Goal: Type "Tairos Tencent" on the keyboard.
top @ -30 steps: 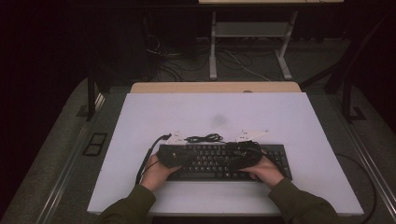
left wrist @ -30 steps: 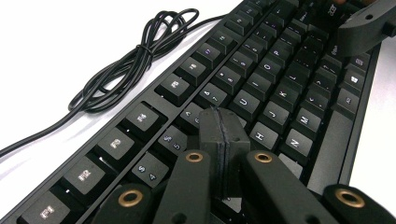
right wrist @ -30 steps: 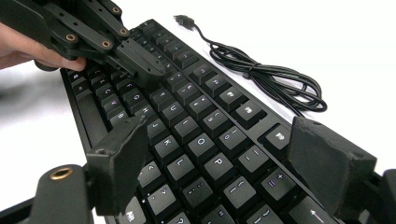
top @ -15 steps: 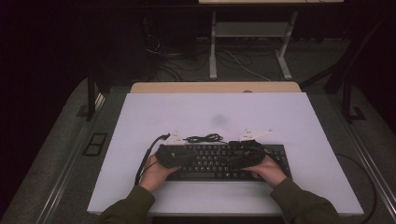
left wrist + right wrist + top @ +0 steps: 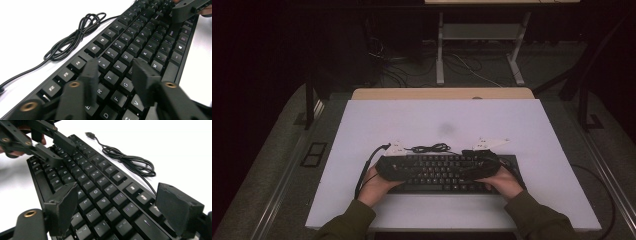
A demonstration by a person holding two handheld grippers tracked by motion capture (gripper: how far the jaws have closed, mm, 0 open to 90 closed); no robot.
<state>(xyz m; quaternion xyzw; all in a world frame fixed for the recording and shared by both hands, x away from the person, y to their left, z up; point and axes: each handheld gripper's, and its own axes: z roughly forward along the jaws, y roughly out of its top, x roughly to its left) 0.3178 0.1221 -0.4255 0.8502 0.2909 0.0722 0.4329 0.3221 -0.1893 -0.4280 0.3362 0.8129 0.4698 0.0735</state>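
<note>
A black keyboard (image 5: 437,172) lies flat near the front edge of the white table, and its coiled black cable (image 5: 429,148) rests just behind it. My left gripper (image 5: 397,167) hovers over the keyboard's left end. In the left gripper view its jaws (image 5: 115,65) stand apart above the letter keys (image 5: 140,37). They have just been opening and hold nothing. My right gripper (image 5: 479,162) is over the right end. In the right gripper view its jaws (image 5: 117,192) are spread wide across the key rows (image 5: 100,185), gripping nothing. The left gripper (image 5: 66,153) shows farther off there.
The cable (image 5: 130,160) ends in a loose USB plug (image 5: 90,134) on the bare table (image 5: 442,120). A wooden edge (image 5: 442,93) borders the table's far side. Beyond it, on the dark floor, are a metal desk frame (image 5: 439,55) and loose wires.
</note>
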